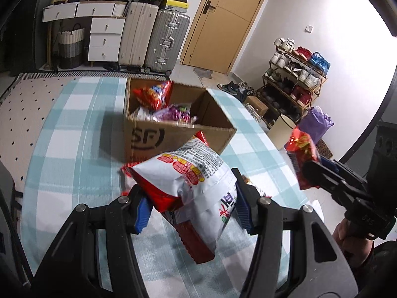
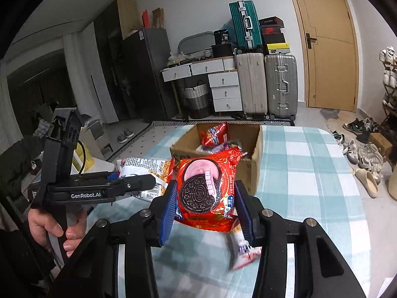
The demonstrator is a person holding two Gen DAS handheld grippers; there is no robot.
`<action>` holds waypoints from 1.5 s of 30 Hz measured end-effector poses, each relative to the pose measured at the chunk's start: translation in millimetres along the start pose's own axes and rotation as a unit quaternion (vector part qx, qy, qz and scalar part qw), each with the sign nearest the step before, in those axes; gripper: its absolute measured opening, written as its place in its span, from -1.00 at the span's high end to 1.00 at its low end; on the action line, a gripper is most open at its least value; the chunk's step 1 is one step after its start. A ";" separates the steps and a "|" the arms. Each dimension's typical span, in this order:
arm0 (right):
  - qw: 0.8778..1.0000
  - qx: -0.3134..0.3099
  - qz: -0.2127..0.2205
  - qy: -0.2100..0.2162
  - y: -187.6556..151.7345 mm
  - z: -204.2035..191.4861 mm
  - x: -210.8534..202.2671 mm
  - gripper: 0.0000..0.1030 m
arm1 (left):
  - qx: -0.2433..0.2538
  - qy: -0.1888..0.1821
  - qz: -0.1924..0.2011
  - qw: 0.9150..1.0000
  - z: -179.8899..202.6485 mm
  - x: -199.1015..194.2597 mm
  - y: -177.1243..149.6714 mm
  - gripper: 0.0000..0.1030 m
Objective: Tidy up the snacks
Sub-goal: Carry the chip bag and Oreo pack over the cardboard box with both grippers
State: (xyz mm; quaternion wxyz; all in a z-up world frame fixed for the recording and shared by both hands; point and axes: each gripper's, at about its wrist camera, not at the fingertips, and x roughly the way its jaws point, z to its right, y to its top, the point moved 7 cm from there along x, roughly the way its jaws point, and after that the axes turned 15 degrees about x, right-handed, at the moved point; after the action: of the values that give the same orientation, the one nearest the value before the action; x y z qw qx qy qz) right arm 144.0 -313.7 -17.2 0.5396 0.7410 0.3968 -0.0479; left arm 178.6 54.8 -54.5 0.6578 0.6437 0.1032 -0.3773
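My left gripper is shut on a red and white snack bag and holds it above the table, just in front of the open cardboard box. The box holds a red snack bag and a purple pack. My right gripper is shut on a red Oreo pack, held above the table near the box. It shows in the left wrist view at the right with the red pack. The left gripper and its bag show in the right wrist view.
A blue and white checked cloth covers the table. A small white and red pack lies on it under my right gripper. Suitcases, white drawers and a door stand behind. A shoe rack is at the right.
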 end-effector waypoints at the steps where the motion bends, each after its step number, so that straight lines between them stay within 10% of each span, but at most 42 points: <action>1: 1.000 0.000 -0.002 0.003 5.2 -1.7 3.6 0.12 | 0.001 0.000 0.001 1.000 0.0 -0.8 4.6 -0.04; 25: 0.999 -0.039 -0.007 0.020 106.1 -18.3 67.0 0.12 | 0.023 0.015 0.007 1.000 -27.7 28.9 117.0 -0.04; 45: 0.999 -0.025 -0.038 0.002 130.3 16.6 144.1 0.12 | 0.024 0.019 -0.024 0.999 -60.0 108.5 147.8 -0.04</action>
State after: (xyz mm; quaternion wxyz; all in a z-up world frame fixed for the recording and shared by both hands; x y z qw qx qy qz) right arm 331.4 -263.7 3.2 0.5552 0.7115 0.4270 -0.0571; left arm 367.9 54.0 -17.3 0.6312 0.6633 0.1221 -0.3830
